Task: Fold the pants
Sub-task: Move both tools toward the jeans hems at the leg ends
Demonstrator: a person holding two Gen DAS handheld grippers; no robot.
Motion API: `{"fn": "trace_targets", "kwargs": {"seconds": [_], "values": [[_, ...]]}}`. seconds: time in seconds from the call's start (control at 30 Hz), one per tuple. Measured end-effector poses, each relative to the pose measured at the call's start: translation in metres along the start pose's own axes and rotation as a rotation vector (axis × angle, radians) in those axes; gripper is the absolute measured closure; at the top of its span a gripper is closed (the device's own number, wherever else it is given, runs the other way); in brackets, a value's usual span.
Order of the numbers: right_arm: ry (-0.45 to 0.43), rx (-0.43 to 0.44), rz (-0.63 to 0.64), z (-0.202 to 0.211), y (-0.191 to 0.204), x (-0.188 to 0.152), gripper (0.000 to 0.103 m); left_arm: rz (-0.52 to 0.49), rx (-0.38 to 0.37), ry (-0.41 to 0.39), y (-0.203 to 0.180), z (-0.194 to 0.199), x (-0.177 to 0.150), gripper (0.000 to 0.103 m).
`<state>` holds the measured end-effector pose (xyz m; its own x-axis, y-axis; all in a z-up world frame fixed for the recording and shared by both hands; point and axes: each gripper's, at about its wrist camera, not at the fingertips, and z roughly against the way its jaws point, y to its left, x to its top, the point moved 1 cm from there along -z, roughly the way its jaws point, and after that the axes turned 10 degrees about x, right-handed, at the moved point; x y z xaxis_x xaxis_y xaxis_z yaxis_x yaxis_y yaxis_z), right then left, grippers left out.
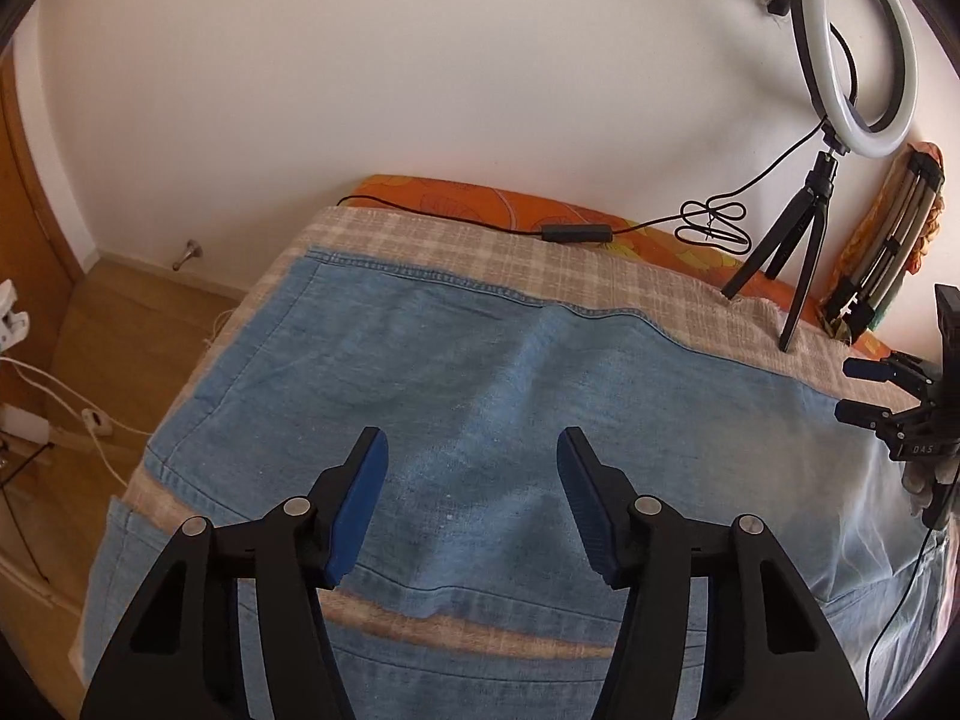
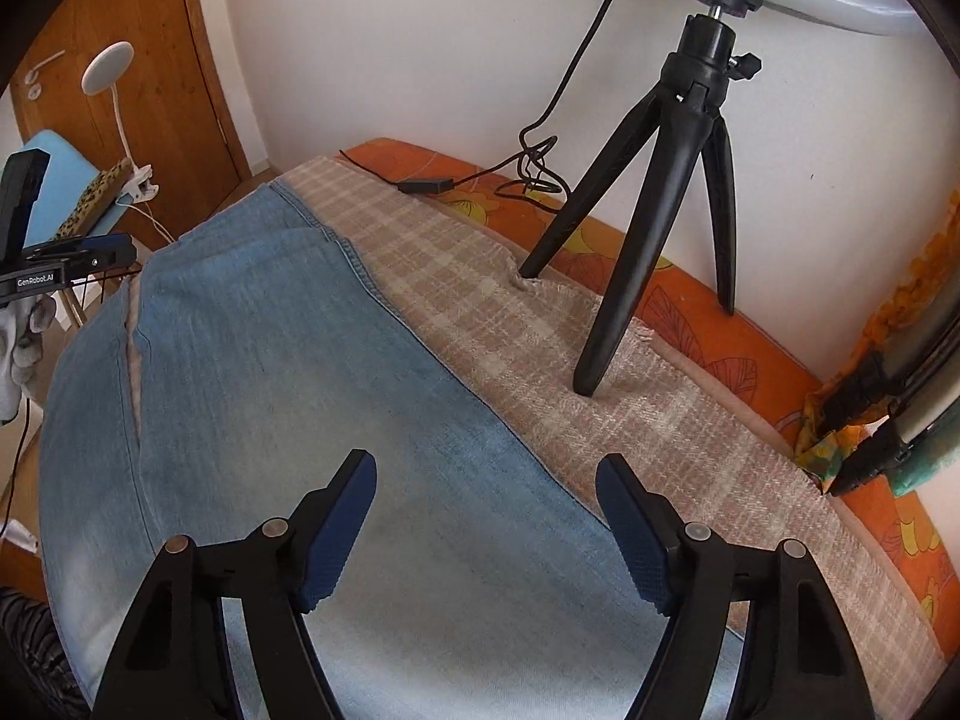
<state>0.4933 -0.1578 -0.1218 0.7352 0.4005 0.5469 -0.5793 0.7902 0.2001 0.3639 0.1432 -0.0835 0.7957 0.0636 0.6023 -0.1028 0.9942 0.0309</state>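
I have the pale blue denim pants point(image 1: 480, 396) spread flat on the beige checked blanket point(image 1: 456, 246) that covers the bed, its orange flowered sheet point(image 1: 456, 189) showing along the far edge by the wall. One leg lies across the blanket's middle; a strip of blanket shows between it and the other leg along the near edge. My left gripper point(image 1: 473, 501) hangs over the middle of the denim, jaws apart with nothing between the blue pads, not touching cloth. My right gripper point(image 2: 486, 531) hovers over the pants' far seam, jaws wider, also empty. The black tripod point(image 2: 654, 180) carrying the white ring light point(image 1: 855, 48) stands at the blanket's far edge, near the wall.
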Motion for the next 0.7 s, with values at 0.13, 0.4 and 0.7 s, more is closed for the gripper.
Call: {"fn": "trace_targets", "kwargs": {"seconds": [0.13, 0.4, 0.7], "values": [[0.028, 0.040, -0.018, -0.028, -0.012, 0.007, 0.026, 0.011, -0.019, 0.048, -0.002, -0.029, 0.002, 0.062], [0.088, 0.079, 0.033, -0.053, -0.009, 0.012, 0.026, 0.063, -0.048, 0.100, 0.005, -0.065, 0.000, 0.076], [0.110, 0.101, 0.055, -0.049, 0.008, 0.012, 0.082, 0.071, -0.052, 0.119, 0.007, -0.076, 0.001, 0.076]]}}
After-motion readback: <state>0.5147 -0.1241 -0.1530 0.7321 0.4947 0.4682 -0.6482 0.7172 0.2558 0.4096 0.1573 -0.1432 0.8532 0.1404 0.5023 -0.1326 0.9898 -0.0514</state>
